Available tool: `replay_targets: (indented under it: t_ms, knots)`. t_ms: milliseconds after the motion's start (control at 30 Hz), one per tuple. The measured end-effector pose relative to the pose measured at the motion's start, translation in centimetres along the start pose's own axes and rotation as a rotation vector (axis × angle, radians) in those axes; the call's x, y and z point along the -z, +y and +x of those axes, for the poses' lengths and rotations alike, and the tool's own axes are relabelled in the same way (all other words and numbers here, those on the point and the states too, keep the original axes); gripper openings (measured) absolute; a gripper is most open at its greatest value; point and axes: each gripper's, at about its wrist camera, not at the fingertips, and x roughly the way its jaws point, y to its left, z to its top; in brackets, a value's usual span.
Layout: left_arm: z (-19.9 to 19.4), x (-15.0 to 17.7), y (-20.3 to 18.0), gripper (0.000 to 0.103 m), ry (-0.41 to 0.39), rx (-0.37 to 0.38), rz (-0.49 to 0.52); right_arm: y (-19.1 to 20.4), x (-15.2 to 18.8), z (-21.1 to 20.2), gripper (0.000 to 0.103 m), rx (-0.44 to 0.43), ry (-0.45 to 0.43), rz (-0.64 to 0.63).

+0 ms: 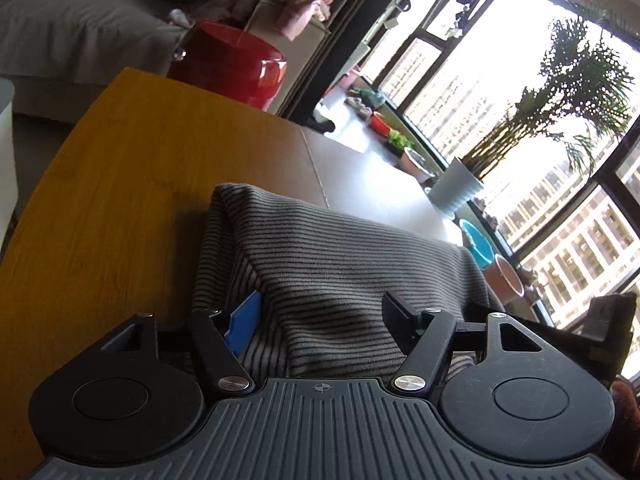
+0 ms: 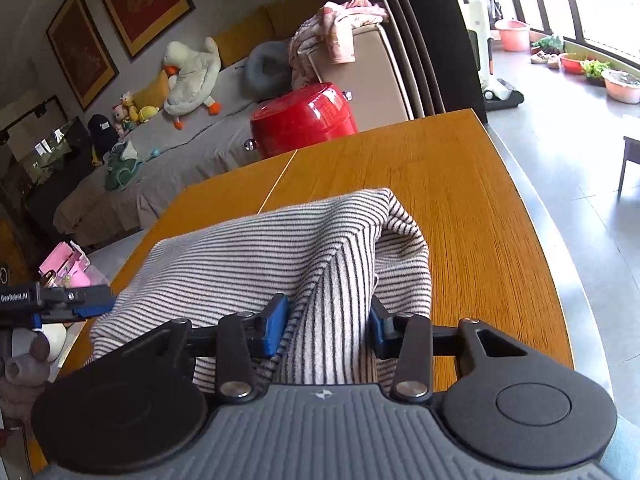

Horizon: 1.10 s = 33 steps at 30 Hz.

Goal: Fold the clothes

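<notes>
Striped garment (image 2: 280,248) lies bunched on the wooden bench (image 2: 460,184), partly lifted. Right gripper (image 2: 328,322) fingers pinch a raised ridge of it; left gripper (image 1: 320,316) fingers stand apart astride the cloth. Judged mid-fold; the held edge wants carrying across and laying flat.

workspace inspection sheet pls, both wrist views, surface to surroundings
Surface: wooden table, bare around the cloth.
Job's things: one striped garment, bunched, partly lifted off the table.
Clutter: nothing seen on the table.
Grippers: right gripper has striped fabric bunched between its blue pads; left gripper is spread wide with the garment lying between its fingers, grip unclear.
Cables: nothing seen.
Surroundings: red stool beyond the table's far edge, grey sofa with a plush duck, potted palm by the windows.
</notes>
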Motion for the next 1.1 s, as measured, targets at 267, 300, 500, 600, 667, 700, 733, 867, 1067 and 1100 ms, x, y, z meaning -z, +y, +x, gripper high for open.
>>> replay_targets:
  t_ms: [267,300,500,600,667,700,733,867,1067,1100]
  knots:
    - [-1.1,1.1,1.8,0.081,0.065,0.056,-0.073,-0.3,-0.2,-0.1,0.054,-0.018,0.031,0.068]
    - [-0.6,1.0,1.8,0.081,0.068,0.05,-0.073,-0.3,-0.3,0.0,0.056,-0.021,0.03,0.067]
    - [1.3,0.0,1.3,0.086,0.056,0.028,-0.043,0.0,-0.3,0.5,0.061,-0.032,0.02,0.045]
    - [0.9,0.5,0.4,0.087,0.05,-0.001,0.018,-0.1,0.1,0.3,0.061,-0.038,0.002,0.054]
    - [0.2,1.1,-0.1,0.088,0.042,-0.026,0.056,0.0,0.3,0.2,0.061,-0.033,-0.008,0.053]
    - [-0.2,1.4,-0.4,0.09,0.037,-0.041,0.073,0.1,0.4,0.2,0.061,-0.03,-0.011,0.046]
    - [-0.6,1.5,-0.5,0.094,0.032,-0.054,0.08,0.3,0.4,0.2,0.061,-0.027,-0.013,0.032]
    - [-1.6,2.0,-0.2,0.094,0.021,-0.062,0.079,0.0,0.5,0.2,0.062,-0.043,-0.021,0.035]
    - [0.2,1.4,0.5,0.095,0.032,-0.047,0.05,-0.3,0.8,0.1,0.062,-0.056,-0.037,0.048]
    - [0.3,1.1,0.4,0.095,0.026,-0.039,0.053,-0.2,0.8,0.1,0.062,-0.054,-0.038,0.042]
